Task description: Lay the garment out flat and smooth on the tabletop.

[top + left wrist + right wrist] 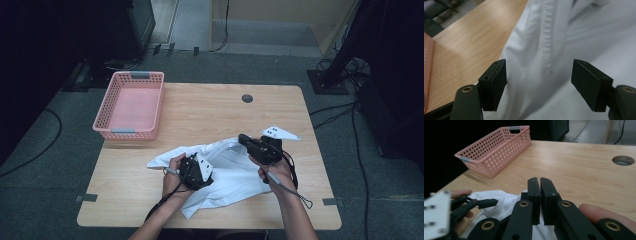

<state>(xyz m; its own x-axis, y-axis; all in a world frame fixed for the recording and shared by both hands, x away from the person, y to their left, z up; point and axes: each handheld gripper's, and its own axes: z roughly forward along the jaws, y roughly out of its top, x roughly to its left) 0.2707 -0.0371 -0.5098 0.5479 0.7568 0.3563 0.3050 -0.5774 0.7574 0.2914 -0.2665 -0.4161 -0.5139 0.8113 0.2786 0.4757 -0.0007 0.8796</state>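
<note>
Both grippers work at a white shirt [220, 170] lying crumpled on the near half of a wooden table [210, 107]. On the shirt's left part, the left gripper [539, 82] has its jaws spread wide, one on each side of a stitched seam [547, 37], with neither pad pressing the cloth. At the shirt's upper right edge, the right gripper [540, 195] has its jaws closed flat together; whether any cloth is caught between them cannot be told. A hand [172, 177] holds the left gripper, another hand [277, 172] the right. Beyond the shirt, at the table's far left corner, sits a pink basket [131, 132]. A round hole [247, 98] lies beyond the shirt too, near the table's far edge.
</note>
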